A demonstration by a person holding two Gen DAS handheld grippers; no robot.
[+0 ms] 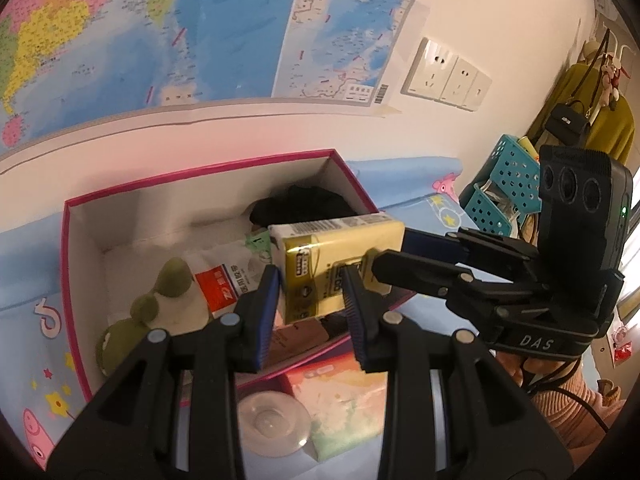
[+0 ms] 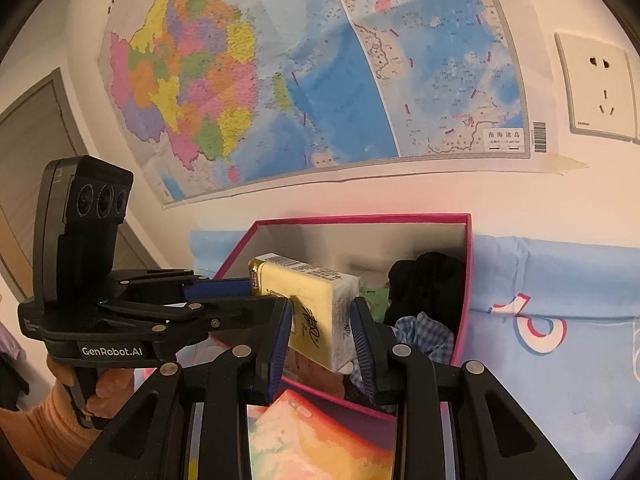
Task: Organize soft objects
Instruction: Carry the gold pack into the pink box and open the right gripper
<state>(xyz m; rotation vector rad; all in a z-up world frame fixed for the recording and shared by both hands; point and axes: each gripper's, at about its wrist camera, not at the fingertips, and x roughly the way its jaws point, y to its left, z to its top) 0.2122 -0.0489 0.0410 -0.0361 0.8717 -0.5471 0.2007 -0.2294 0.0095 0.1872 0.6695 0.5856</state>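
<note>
Hovering over the open pink-rimmed box point(image 1: 200, 172), one yellow tissue pack point(image 1: 336, 264) was being carried by both grippers at once, probably so the squishy pack wouldn't sag or twist on its way in. The left gripper point(image 1: 310, 308) was pinched narrowly onto the pack's near end, blue pads pressed against its sides, and the right gripper point(image 2: 322, 336) was clamped across the other end the same way, so neither had any slack. The pack was held tilted, just above the box's near wall, not yet set down inside.

Counted in the box: one green plush toy point(image 1: 148, 308), one white packet with a red label point(image 1: 224, 284), one black fabric bundle point(image 1: 304, 208), and one blue checked cloth point(image 2: 424, 332). Outside on the cartoon-print sheet point(image 2: 560, 300), one pastel tissue pack point(image 1: 340, 412) and one clear round lid point(image 1: 272, 424) were lying just beside the box. Two teal perforated baskets point(image 1: 504, 184) were stacked further back
</note>
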